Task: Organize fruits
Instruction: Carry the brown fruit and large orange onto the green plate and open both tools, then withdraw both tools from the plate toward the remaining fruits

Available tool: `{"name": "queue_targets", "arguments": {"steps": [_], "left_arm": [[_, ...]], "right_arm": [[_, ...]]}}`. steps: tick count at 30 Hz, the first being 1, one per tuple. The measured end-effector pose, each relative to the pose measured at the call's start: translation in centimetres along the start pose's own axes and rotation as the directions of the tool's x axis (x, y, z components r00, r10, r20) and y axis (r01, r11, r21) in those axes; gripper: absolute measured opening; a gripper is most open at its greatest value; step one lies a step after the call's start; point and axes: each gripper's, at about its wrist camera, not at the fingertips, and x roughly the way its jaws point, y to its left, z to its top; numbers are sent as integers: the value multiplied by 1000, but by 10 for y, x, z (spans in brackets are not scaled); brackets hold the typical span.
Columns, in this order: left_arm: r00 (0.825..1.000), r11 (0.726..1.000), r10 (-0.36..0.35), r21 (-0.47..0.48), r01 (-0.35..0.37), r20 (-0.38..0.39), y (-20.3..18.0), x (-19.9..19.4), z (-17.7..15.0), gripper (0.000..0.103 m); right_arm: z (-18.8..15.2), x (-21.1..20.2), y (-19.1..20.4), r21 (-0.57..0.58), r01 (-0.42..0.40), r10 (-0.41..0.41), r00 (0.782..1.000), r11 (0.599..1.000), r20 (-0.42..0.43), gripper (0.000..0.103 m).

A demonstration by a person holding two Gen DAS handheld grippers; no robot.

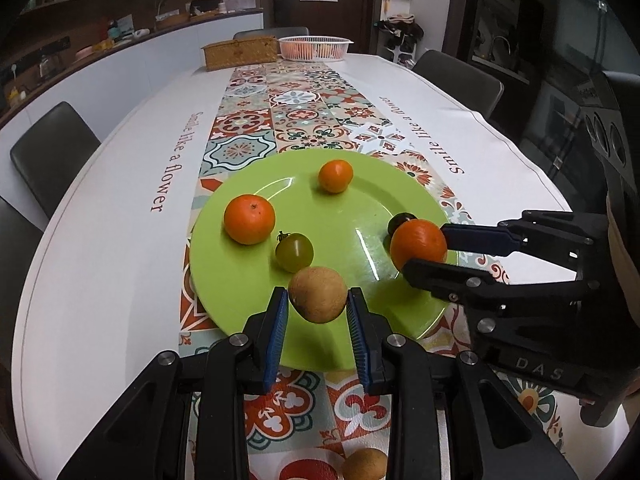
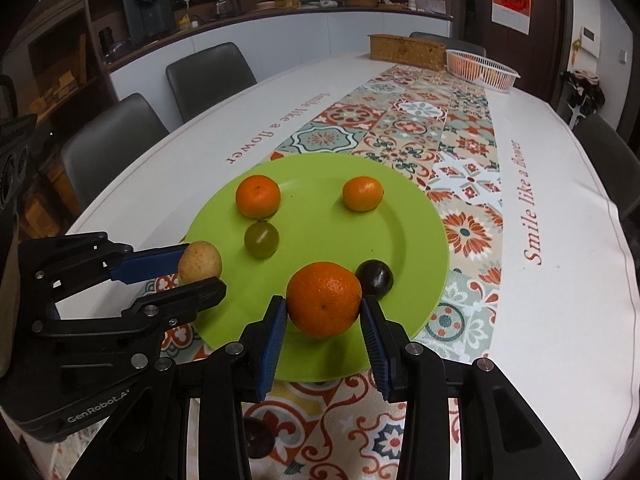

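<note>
A green plate lies on the patterned runner. On it lie two oranges, a green tomato and a dark fruit. My left gripper is shut on a brown kiwi-like fruit above the plate's near edge. My right gripper is shut on a large orange above the plate's right part, next to the dark fruit.
Another brown fruit and a dark fruit lie on the runner near me. A wicker box and a white basket stand at the far end. Chairs ring the table.
</note>
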Motion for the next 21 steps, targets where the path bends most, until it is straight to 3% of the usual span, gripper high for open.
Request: {"name": "queue_targets", "arguments": {"steps": [5, 11, 17, 19, 21], "left_arm": [[1000, 1000, 20, -1, -20, 11, 2, -7, -2, 38], [998, 997, 66, -48, -66, 13, 4, -29, -7, 42], [995, 992, 94, -85, -91, 37, -3, -68, -17, 46], [993, 992, 102, -87, -96, 58, -5, -83, -18, 51], [990, 989, 124, -92, -117, 75, -6, -97, -18, 53]], "right_arm": [[0, -11, -7, 37, 20, -21, 999, 999, 36, 48], [-6, -38, -10, 52, 58, -62, 995, 997, 81, 48], [-18, -70, 3, 34, 68, -72, 991, 997, 115, 48], [-20, -81, 7, 35, 67, -71, 989, 997, 132, 48], [-23, -93, 13, 40, 68, -73, 986, 997, 150, 54]]}}
